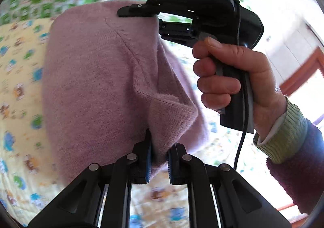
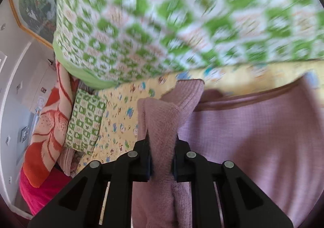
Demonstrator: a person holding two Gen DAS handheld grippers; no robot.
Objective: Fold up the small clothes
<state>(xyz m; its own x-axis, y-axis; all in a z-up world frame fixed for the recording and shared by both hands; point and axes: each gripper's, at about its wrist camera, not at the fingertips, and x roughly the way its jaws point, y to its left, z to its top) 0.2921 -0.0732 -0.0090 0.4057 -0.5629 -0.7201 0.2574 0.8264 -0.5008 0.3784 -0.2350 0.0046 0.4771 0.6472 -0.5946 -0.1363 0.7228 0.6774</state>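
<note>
A small mauve knitted sweater (image 1: 101,78) hangs lifted above the bed. My left gripper (image 1: 159,157) is shut on a bunched fold of it at the bottom of the left wrist view. The right gripper (image 1: 137,10), held by a hand (image 1: 228,78) with a green-cuffed sleeve, pinches the sweater's far upper edge. In the right wrist view my right gripper (image 2: 161,159) is shut on a thick fold of the sweater (image 2: 253,126), which spreads out to the right with its brown-trimmed edge on top.
A yellow cartoon-print sheet (image 1: 18,90) covers the bed under the sweater. A green-and-white patterned quilt (image 2: 162,25) is piled behind. A red-orange flowered blanket (image 2: 50,126) and a small green checked pillow (image 2: 85,120) lie at the left. A wall and a door frame (image 1: 299,70) stand to the right.
</note>
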